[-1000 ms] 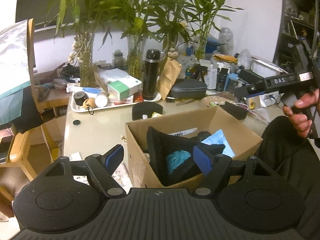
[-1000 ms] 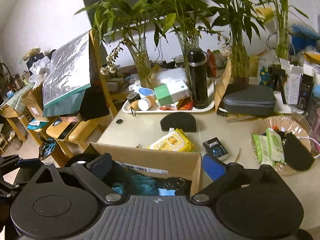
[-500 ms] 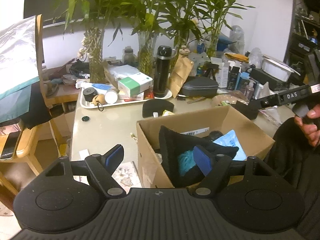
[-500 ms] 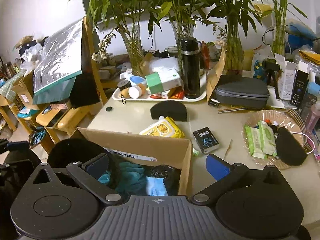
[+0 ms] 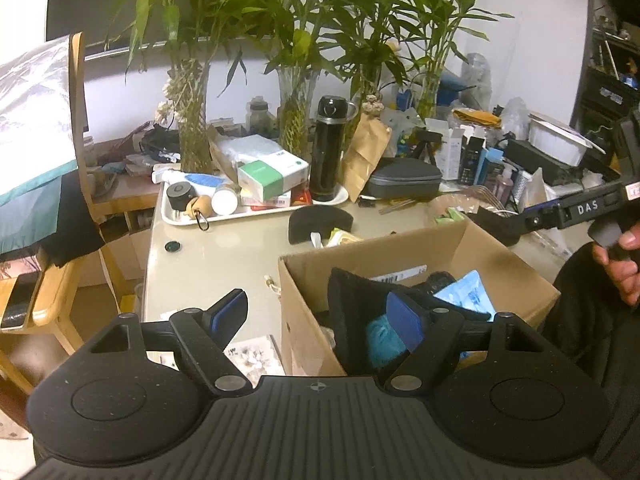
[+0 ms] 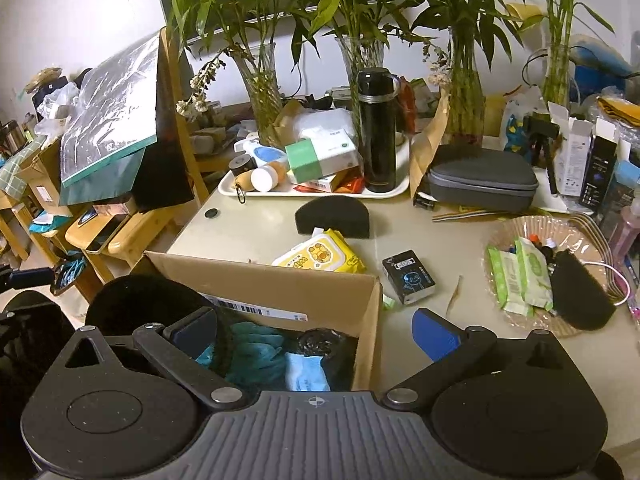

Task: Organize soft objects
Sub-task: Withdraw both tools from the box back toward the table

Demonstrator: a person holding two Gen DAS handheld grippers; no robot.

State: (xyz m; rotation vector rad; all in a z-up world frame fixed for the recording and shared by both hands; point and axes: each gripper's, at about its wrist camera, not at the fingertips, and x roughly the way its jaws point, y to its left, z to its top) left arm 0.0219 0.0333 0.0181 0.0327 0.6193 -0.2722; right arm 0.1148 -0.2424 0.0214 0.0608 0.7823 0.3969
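Observation:
An open cardboard box (image 5: 404, 256) (image 6: 296, 292) stands at the table's near edge. Inside lie a black foam piece (image 5: 356, 296) (image 6: 140, 300), a teal fluffy cloth (image 5: 378, 340) (image 6: 252, 344) and a light blue packet (image 5: 464, 292) (image 6: 306, 372). My left gripper (image 5: 316, 316) hovers open over the box's left corner, holding nothing. My right gripper (image 6: 312, 332) hangs open above the box's right wall, also holding nothing. Loose on the table lie a black foam half-disc (image 6: 332, 216) (image 5: 320, 222) and a yellow wipes pack (image 6: 320, 258).
A small black box (image 6: 408, 276) lies right of the carton. A wicker basket (image 6: 592, 232) holds green wipes packs and black foam. Behind stand a white tray (image 6: 228, 184) with a black flask (image 6: 376, 128), a grey case (image 6: 480, 180) and plant vases. A hand (image 5: 620, 264) holds the right gripper.
Both views have shifted slightly. The right wrist view now shows more of the box's inside. Both grippers have stayed open and nothing was picked up.

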